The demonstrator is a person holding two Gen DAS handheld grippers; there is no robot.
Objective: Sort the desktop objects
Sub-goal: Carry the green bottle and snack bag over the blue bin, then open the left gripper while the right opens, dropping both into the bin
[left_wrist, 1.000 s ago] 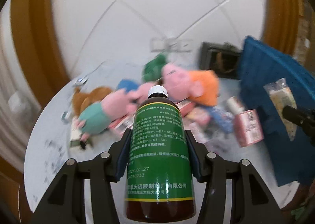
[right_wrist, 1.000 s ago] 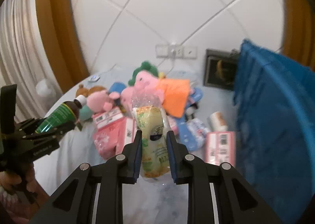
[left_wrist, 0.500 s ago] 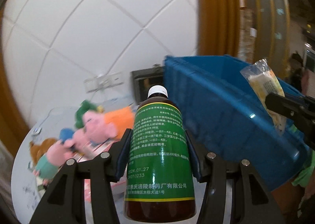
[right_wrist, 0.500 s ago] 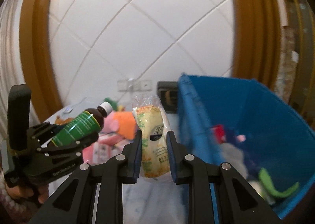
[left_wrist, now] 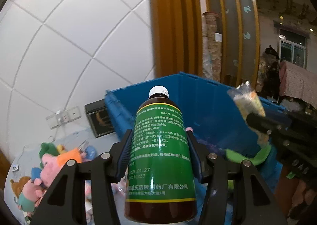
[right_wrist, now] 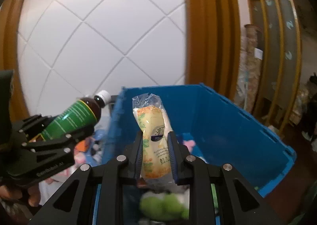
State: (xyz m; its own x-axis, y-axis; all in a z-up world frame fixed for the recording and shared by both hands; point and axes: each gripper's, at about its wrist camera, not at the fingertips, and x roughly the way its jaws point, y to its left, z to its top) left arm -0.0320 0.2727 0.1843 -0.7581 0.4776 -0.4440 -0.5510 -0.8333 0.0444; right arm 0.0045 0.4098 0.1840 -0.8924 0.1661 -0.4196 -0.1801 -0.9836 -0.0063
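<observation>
Left wrist view: the left gripper (left_wrist: 159, 141) is clamping a brown medicine bottle (left_wrist: 160, 157) with a green label and white cap, its jaws partly spread around the body, cap aiming at the blue bin (left_wrist: 204, 106). Plush toys (left_wrist: 53, 159) are lying left of the bin. Right wrist view: the right gripper (right_wrist: 155, 141) is squeezing a yellow snack packet (right_wrist: 154, 137) between narrowly set jaws, holding it above the bin's (right_wrist: 227, 122) open interior, where something green (right_wrist: 164, 207) is lying blurred.
</observation>
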